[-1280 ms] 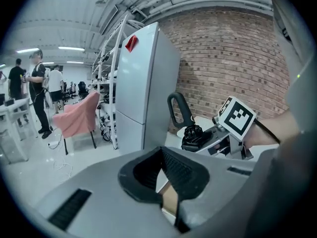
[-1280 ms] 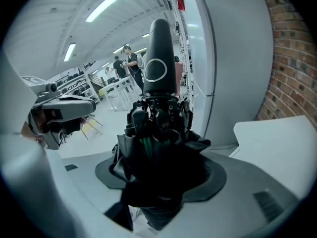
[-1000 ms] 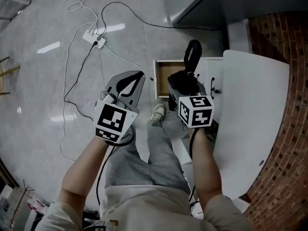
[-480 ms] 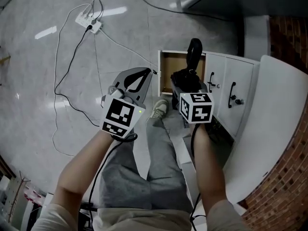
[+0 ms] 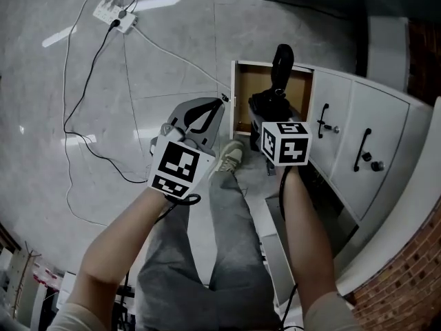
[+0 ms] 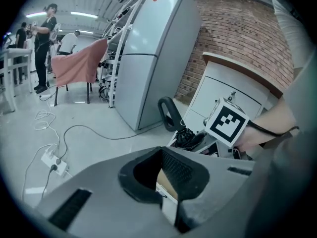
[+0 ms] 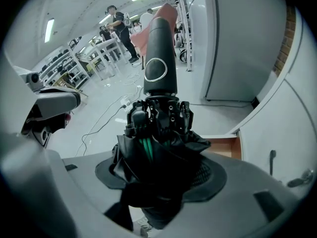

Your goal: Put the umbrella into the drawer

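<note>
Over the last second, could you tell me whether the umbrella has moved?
Yes: the umbrella now sits over the middle of the open drawer, having shifted left from over its right edge.

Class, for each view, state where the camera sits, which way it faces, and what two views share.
Head view: on the head, facing steeply down at the floor and open drawer; both forearms, legs, left gripper, right gripper show.
Left gripper view: on the left gripper, along its closed jaws toward the fridge; the right forearm shows.
Right gripper view: along jaws clamping the umbrella.
Shared: all show the umbrella.
</note>
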The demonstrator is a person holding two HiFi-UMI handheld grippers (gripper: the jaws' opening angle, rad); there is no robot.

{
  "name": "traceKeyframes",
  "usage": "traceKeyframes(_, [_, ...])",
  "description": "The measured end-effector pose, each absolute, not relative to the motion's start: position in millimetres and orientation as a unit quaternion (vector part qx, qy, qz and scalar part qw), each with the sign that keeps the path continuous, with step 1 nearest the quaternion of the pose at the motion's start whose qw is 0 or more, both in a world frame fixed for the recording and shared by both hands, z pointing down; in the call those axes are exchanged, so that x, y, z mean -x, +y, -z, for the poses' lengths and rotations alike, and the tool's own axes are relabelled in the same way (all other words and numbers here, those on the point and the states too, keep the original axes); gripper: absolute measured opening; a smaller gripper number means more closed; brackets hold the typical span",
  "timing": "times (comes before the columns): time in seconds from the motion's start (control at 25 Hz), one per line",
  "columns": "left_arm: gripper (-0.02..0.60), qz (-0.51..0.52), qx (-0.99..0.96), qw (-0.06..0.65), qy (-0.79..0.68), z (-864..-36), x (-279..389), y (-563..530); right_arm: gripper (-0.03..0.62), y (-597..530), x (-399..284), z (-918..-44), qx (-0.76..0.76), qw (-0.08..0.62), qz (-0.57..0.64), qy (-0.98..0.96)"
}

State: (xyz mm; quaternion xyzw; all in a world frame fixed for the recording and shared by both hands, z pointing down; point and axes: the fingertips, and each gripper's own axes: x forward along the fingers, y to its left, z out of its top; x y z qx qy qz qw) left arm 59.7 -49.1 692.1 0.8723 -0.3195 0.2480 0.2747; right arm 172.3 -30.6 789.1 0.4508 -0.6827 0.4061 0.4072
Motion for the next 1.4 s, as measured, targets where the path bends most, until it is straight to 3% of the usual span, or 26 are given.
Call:
traceKeyframes(0.4, [0.009,-0.264,-0.863,0.294,-0.315,-784.8,-66.1,-35.8,0.279,-26.3,-171.4,-897.8,-0.426,0.439,-0.408,-0.678])
traceKeyframes(0.76, [0.008,-0.277,-0.846,0.323,-0.322,-863.0,-54.4,-26.0,0.279,-23.1,-175.5,-973.6,-0.419,0.408,-0.438,-0.683])
traceKeyframes(1.4, [0.008,-0.283,-0.838,0.349,-0.308,-899.4,-60.2,-9.2,0.291,-4.9,-192.9,-1041.7,-0.427,0.410,-0.487,-0.642])
